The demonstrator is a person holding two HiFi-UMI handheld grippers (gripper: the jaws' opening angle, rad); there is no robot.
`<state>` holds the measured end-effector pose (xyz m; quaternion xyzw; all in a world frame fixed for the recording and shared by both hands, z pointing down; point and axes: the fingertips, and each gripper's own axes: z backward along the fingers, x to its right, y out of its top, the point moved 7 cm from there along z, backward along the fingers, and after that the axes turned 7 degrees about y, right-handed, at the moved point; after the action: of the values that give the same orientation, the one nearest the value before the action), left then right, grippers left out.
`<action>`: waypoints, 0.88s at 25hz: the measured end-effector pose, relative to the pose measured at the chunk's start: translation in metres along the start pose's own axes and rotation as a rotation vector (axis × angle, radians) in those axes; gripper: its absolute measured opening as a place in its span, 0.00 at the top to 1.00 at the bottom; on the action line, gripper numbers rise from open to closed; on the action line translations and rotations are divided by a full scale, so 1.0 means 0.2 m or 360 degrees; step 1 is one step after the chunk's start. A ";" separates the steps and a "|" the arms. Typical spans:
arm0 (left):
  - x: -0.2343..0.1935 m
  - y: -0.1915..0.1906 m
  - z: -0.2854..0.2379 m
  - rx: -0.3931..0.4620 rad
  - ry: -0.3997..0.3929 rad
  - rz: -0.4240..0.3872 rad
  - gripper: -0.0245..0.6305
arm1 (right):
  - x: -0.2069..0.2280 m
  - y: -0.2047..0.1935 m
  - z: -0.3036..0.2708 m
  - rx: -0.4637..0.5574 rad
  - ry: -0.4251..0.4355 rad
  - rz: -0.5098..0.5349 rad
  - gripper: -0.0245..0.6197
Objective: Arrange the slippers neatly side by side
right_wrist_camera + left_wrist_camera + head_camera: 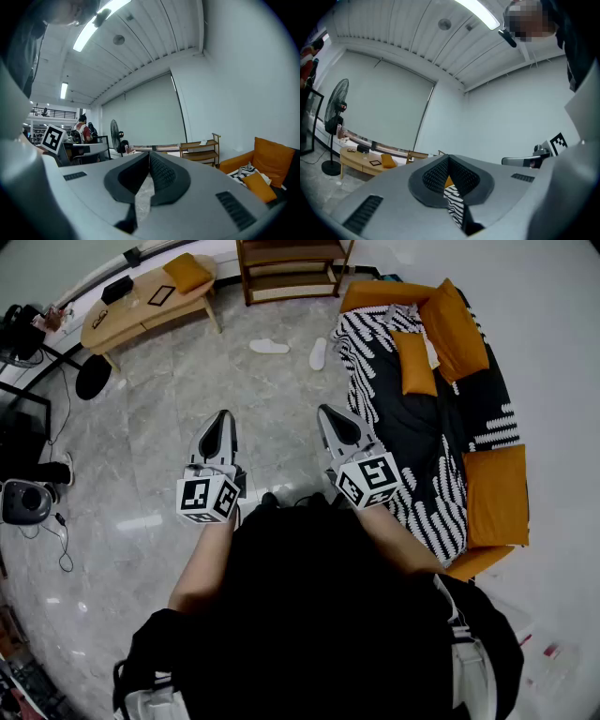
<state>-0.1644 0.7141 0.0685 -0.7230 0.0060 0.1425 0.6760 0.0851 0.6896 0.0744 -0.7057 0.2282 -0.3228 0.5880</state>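
Floor (159,446): grey marble, bare from the grippers out to the slippers; bounded by the sofa (487,409) on the person's right, the shelf (292,268) at the far wall, the table (141,306) and the fan base (93,377) on the left; cables (62,542) trail along the left edge.

First slipper (269,347): white, lying crosswise on the floor in front of the shelf; second slipper (319,353): white, just off the sofa's far corner, set at an angle to the first; the two are apart, not parallel, and well apart from both grippers.

Left gripper (223,418): held level over the floor; its own view shows the jaws meeting at the tips (448,157) with nothing between them; closed and empty. Right gripper (326,413): beside it, close to the sofa's edge; its own view shows the tips together (149,153), nothing gripped; closed and empty.

Hidden or unclear: the person's dark torso covers the near floor and the feet; the sofa's near end is cut off behind the right arm; neither gripper view shows a slipper; the gap under the left jaws lets through only a strip of striped throw and orange cushion; under the right jaws, only floor; a dark device (22,502) at the left edge is too small to identify.
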 end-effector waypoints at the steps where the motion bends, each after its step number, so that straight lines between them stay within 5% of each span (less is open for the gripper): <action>1: 0.02 0.00 -0.01 0.0011 0.0004 -0.0007 0.94 | 0.03 0.00 0.02 -0.0002 -0.0011 0.0000 0.91; 9: 0.18 -0.04 -0.06 0.0000 -0.0018 -0.0035 0.94 | 0.18 0.00 0.18 0.0039 -0.0074 -0.0018 0.91; 13: 0.25 -0.06 -0.10 -0.0031 -0.0017 -0.0037 0.94 | 0.25 0.02 0.28 0.0191 0.0007 -0.0117 0.91; 18: 0.42 -0.05 -0.14 0.0088 -0.0272 -0.0060 0.94 | 0.37 0.01 0.36 0.0136 -0.0017 -0.0085 0.91; 22: 0.52 -0.10 -0.20 0.0080 -0.0288 -0.0094 0.94 | 0.46 -0.03 0.42 0.0116 -0.0022 -0.0091 0.91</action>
<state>-0.0521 0.6964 0.0669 -0.6898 -0.0729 0.1870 0.6956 0.2086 0.6837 0.0886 -0.6922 0.1919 -0.3426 0.6056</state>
